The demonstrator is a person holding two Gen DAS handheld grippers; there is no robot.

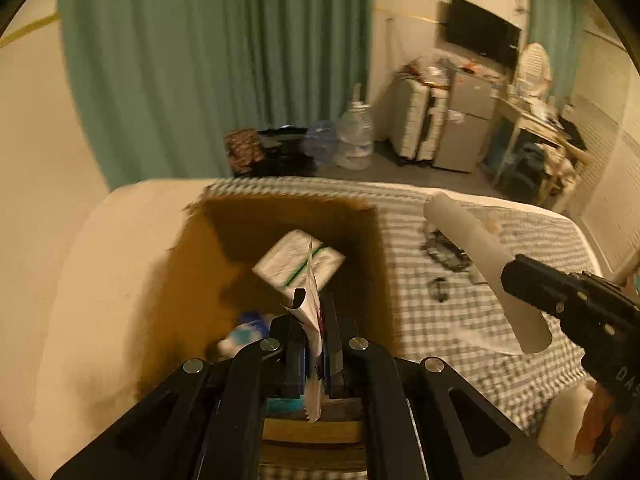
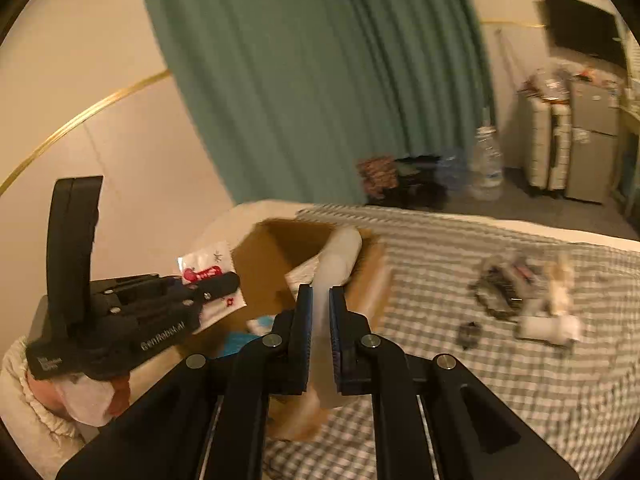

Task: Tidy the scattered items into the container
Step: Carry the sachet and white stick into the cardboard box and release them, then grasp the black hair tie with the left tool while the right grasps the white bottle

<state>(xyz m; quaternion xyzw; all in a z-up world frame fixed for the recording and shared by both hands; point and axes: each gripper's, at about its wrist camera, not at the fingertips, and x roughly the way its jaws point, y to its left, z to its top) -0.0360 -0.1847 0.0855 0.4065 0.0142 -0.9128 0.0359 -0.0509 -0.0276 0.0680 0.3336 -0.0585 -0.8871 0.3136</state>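
On a checked bed (image 2: 460, 380), the left tool (image 1: 310, 312) pinches a paper packet (image 1: 312, 320) over the brown box (image 1: 192, 280). The right tool (image 2: 320, 304) squeezes a white roll (image 2: 336, 260) near the box's edge. Green curtains (image 2: 320, 80) hang behind.

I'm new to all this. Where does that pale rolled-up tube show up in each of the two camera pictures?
Left wrist view: the pale tube runs diagonally at right, over the checked bedspread, clamped by the right hand-held gripper.
Right wrist view: the tube sits centre, between the fingers, its far end over the cardboard box.
Shared landmark: the green curtain.
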